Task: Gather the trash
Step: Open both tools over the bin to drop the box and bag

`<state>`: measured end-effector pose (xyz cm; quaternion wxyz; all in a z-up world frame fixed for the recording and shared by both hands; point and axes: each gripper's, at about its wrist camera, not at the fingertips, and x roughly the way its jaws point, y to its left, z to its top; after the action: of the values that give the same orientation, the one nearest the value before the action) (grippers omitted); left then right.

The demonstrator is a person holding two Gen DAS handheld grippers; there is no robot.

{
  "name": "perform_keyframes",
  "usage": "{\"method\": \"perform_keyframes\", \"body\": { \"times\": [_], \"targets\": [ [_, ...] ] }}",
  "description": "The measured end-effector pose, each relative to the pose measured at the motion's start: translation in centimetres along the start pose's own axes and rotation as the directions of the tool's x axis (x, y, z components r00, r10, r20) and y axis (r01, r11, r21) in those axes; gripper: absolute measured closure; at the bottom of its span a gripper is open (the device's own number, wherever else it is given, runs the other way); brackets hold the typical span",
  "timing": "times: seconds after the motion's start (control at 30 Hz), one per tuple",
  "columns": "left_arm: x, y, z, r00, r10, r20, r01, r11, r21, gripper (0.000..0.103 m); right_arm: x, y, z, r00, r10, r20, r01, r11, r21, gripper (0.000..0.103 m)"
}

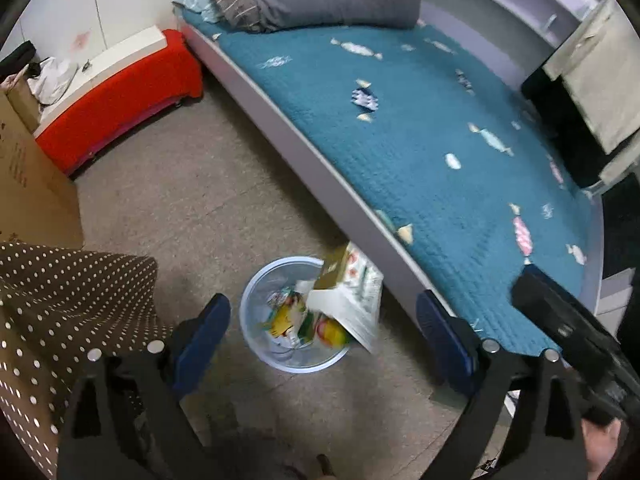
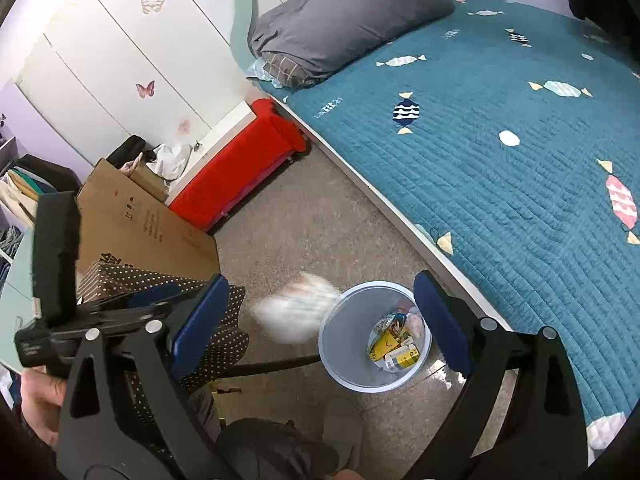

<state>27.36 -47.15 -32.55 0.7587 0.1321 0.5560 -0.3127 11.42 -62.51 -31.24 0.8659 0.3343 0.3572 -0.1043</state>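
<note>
Left gripper (image 1: 324, 332): jaws apart, nothing between
Right gripper (image 2: 322, 320): jaws apart, nothing between
Bin (image 2: 348, 340): on floor beside bed (image 2: 500, 160), holds wrappers
Packet (image 1: 344, 300): blurred, over bin rim

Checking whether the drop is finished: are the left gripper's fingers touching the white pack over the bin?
Apart. The left wrist view shows both fingers spread wide, with bare floor between them and the pack at the bin.
</note>
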Motion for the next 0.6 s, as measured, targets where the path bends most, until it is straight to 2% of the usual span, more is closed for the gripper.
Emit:
{"method": "perform_keyframes", "body": {
  "times": [0.07, 0.2, 0.37, 0.47, 0.6],
  "targets": [
    [0.1, 0.4, -0.1, 1.0, 0.015, -0.021, -0.015, 1.0, -0.021, 0.011, 0.0, 0.2, -0.1, 1.0, 0.0, -0.002, 0.0, 1.0, -0.004, 0.01],
    [-1.6, 1.2, -0.8, 1.0, 0.014, 0.013, -0.014, 0.999, -0.033, 0.01, 0.1, 1.1, -0.6, 1.0, -0.015, -0.012, 0.015, 1.0, -0.004, 0.006],
    [-4.8, 1.4, -1.8, 0.996, 0.034, 0.082, -0.031, 0.999, -0.036, 0.01, -0.4, 3.2, -1.1, 1.0, -0.029, -0.009, 0.029, 0.999, -0.024, 0.006],
    [-7.4, 1.8, -2.9, 0.987, 0.073, 0.14, -0.068, 0.997, -0.044, 0.01, -1.3, 4.9, -1.3, 1.0, -0.02, 0.003, 0.02, 0.999, -0.044, 0.006],
    [-10.4, 3.0, -4.2, 0.976, 0.089, 0.197, -0.079, 0.995, -0.061, 0.009, -2.4, 7.1, -1.4, 1.0, 0.002, 0.016, -0.001, 0.997, -0.079, 0.006]
  ]
}}
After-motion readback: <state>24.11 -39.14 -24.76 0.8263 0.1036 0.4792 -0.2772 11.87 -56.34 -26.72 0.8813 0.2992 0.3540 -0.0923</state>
